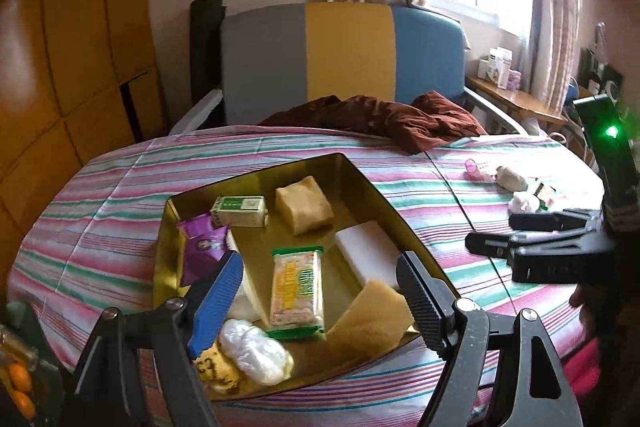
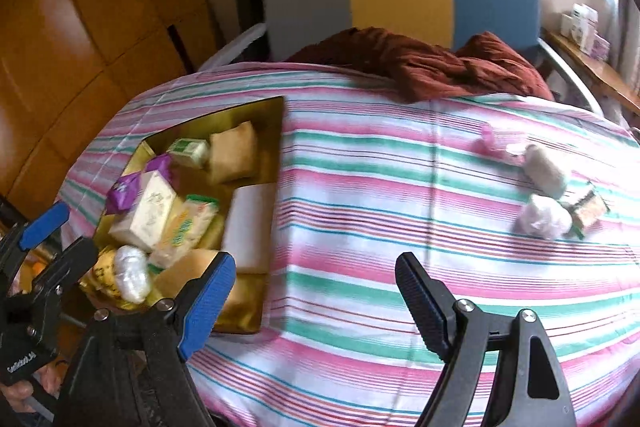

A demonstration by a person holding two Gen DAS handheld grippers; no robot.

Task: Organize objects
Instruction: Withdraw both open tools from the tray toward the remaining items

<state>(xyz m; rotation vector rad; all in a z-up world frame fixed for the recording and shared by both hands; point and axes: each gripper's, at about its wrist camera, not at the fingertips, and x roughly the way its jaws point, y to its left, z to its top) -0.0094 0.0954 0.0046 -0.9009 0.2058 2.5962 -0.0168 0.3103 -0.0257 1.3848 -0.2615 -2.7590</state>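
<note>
A gold tray (image 1: 256, 179) lies on the striped bed sheet (image 1: 120, 195). It holds a green box (image 1: 240, 211), a tan sponge (image 1: 304, 205), a white block (image 1: 368, 255), a purple packet (image 1: 204, 251), a cracker packet (image 1: 298, 293) and a white plastic bundle (image 1: 256, 351). My left gripper (image 1: 320, 303) hovers open over the tray's near end, gripping nothing. Over bare sheet to the right of the tray (image 2: 256, 107), my right gripper (image 2: 316, 303) is open and empty. Further right lie a pink item (image 2: 494, 143), a beige roll (image 2: 546, 167), a white wad (image 2: 542, 221) and a small packet (image 2: 588, 209).
A crumpled brown cloth (image 1: 380, 121) lies at the head of the bed, below the grey, yellow and blue headboard (image 1: 348, 51). A wooden wardrobe (image 1: 60, 67) stands along the left. A side table (image 1: 516, 99) with boxes is by the window at right.
</note>
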